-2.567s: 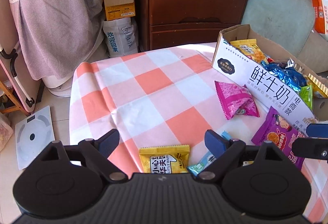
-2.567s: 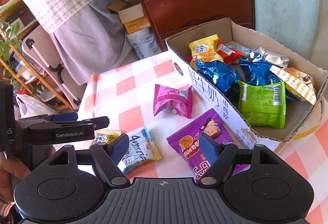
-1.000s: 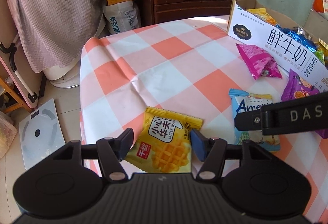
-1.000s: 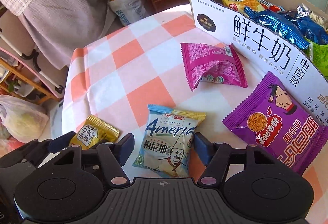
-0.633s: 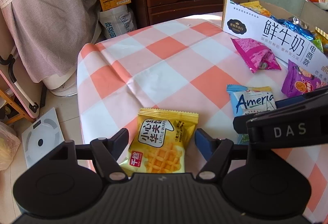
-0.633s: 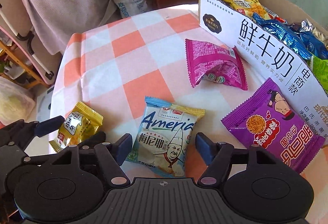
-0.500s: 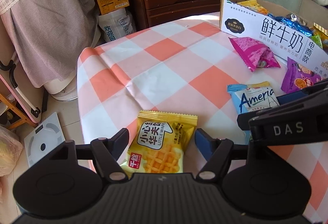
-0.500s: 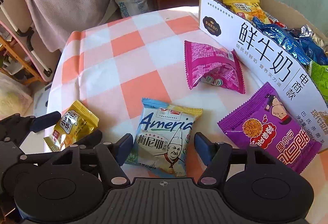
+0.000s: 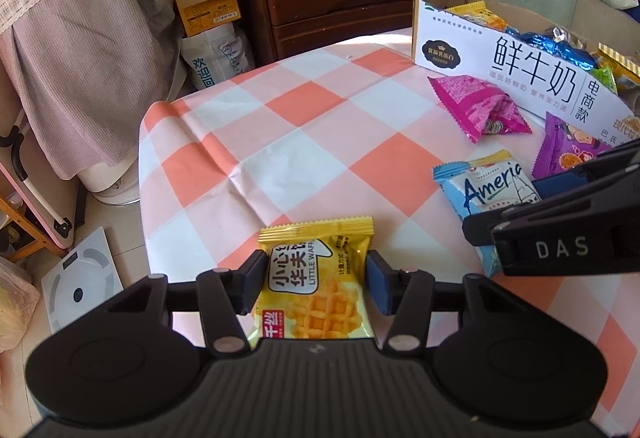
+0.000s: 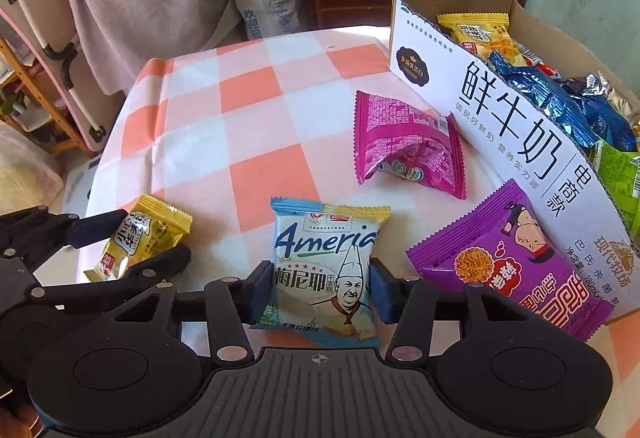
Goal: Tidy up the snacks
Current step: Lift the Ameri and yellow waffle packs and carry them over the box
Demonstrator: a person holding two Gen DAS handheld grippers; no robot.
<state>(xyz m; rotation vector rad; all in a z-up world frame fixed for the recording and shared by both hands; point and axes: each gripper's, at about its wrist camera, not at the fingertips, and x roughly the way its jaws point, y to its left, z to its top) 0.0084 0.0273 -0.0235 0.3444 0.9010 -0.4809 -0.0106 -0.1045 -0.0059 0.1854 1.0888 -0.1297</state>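
On the orange-and-white checked tablecloth (image 9: 304, 141), both grippers are going in at once. The left gripper (image 9: 316, 278) is closing its jaws on the yellow waffle pack (image 9: 316, 286), pads touching both side edges. The right gripper (image 10: 316, 292) is closing the same way on the blue-white pack (image 10: 326, 274). I'm guessing both are light, puffy, crinkly film with brittle stuff inside, so squeezing gently across the sealed sides looks smart, since the film could be slippery. The yellow one is reading "LITTLE WAFFLE" plus Chinese, the blue one "Ameria…" with a chef. Printing on the milk carton box (image 10: 516, 133) is showing 鲜牛奶, and it's sitting nearby, already holding snacks.
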